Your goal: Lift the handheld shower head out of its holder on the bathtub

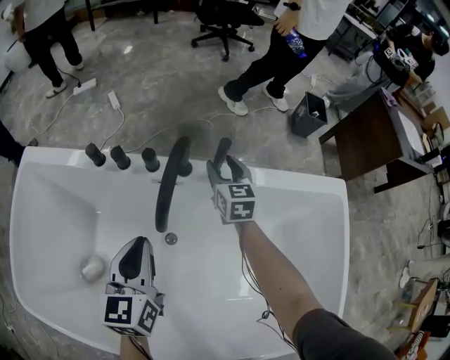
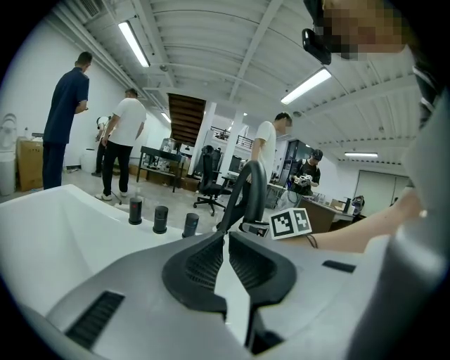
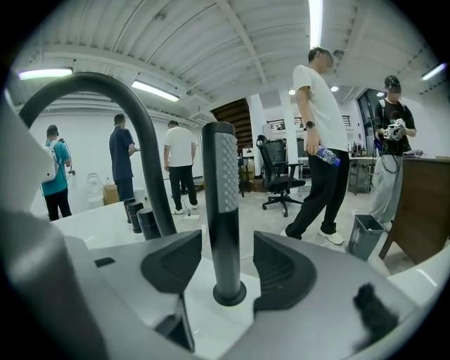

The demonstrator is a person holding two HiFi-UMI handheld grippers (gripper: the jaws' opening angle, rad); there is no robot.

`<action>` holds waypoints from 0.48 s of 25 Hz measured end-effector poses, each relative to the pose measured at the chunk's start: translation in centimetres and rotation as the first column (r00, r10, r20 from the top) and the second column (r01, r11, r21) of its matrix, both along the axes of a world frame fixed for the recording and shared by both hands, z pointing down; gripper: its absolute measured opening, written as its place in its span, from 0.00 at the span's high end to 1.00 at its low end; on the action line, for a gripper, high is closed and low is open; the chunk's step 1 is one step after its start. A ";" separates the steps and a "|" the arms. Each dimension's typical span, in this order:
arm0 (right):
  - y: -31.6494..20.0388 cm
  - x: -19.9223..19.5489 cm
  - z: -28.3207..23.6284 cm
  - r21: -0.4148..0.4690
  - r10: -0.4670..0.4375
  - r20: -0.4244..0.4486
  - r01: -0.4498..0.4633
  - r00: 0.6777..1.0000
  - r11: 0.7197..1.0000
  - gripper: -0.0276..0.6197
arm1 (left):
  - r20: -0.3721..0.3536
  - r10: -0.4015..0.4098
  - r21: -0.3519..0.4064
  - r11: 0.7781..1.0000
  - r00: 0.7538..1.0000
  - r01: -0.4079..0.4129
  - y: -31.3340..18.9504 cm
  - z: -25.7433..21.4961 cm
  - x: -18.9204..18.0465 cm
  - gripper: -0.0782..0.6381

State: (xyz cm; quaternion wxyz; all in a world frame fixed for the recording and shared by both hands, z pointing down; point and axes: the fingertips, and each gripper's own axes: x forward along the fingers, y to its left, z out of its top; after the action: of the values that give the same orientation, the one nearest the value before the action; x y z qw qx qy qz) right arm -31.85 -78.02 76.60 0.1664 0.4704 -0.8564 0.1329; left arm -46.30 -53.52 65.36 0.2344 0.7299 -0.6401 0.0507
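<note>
Right jaws open around the shower head on the tub rim

At the head view's lower left, the left gripper (image 1: pixel 139 242) has its jaws clenched on nothing over the white bathtub (image 1: pixel 56 204). Higher up, the right gripper (image 3: pixel 227 239) has released jaws flanking, not touching, the slim black handheld shower head (image 3: pixel 223 197). It stands upright in its round holder (image 3: pixel 229 293), right of the curved black spout (image 1: pixel 169 183).

White bathtub (image 1: pixel 295 197), black arched spout (image 1: pixel 167 186), black shower head (image 3: pixel 219 211) with a finely dotted grey strip, grey marbled floor (image 1: pixel 162 77)

Lab: bathtub (image 1: pixel 302 211), desk (image 1: pixel 369 137), office chair (image 1: pixel 223 20)
</note>
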 end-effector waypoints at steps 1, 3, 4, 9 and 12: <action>-0.2 0.0 0.0 0.002 0.007 -0.001 -0.007 1.000 1.000 0.59 | 0.000 -0.003 -0.001 1.000 1.000 0.003 0.1 0.0 -0.1 0.84; -0.5 0.0 -0.1 0.003 0.007 -0.007 -0.007 1.000 1.000 0.59 | 0.002 -0.006 0.000 1.000 1.000 0.006 0.3 -0.2 -0.2 0.84; -0.6 -0.2 -0.1 0.001 0.000 -0.012 0.000 1.000 1.000 0.59 | 0.004 -0.008 0.000 1.000 1.000 0.008 0.5 -0.3 -0.2 0.84; -0.8 -0.7 -0.1 0.005 -0.017 -0.052 0.018 0.998 1.000 0.73 | 0.010 -0.020 0.000 1.000 1.000 0.020 1.0 -0.5 -0.6 0.84; -0.7 -0.8 0.0 0.002 -0.016 -0.064 0.016 0.998 1.000 0.73 | 0.015 -0.019 -0.004 1.000 1.000 0.019 1.3 -0.7 -0.5 0.84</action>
State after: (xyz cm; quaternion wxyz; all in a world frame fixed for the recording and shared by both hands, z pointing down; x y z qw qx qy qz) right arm -32.66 -78.72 76.57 0.1944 0.4679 -0.8544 0.1154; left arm -46.79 -52.24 64.64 0.2315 0.7228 -0.6488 0.0551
